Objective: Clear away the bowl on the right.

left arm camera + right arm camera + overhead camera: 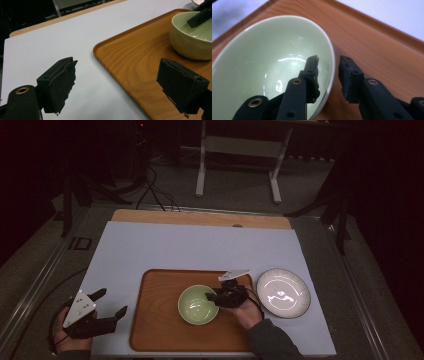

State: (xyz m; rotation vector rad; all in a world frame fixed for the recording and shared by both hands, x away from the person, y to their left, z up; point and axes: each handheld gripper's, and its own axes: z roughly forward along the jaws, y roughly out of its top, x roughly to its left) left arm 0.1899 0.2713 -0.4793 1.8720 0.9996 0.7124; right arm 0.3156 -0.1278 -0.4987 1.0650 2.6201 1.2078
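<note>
The right gripper (328,75) has its two black jaws set astride the rim of the pale green bowl (262,65), one jaw inside the bowl and the other outside over the wood, with a narrow gap showing between each jaw and the rim, so it is not yet closed on it. In the high view this right gripper (214,296) sits at the bowl's (196,306) right edge, the person's right hand (248,311) behind it. The bowl stands upright on the wooden tray (155,320), right of the tray's middle. The left gripper (117,82) has its jaws wide apart and empty, hovering over the tray's (130,57) left rim and the white table surface (50,42); from above, the left gripper (111,305) is at the table's near left corner, apart from the tray. A white plate (283,293) lies on the white surface (200,245) just beside the tray's right edge.
</note>
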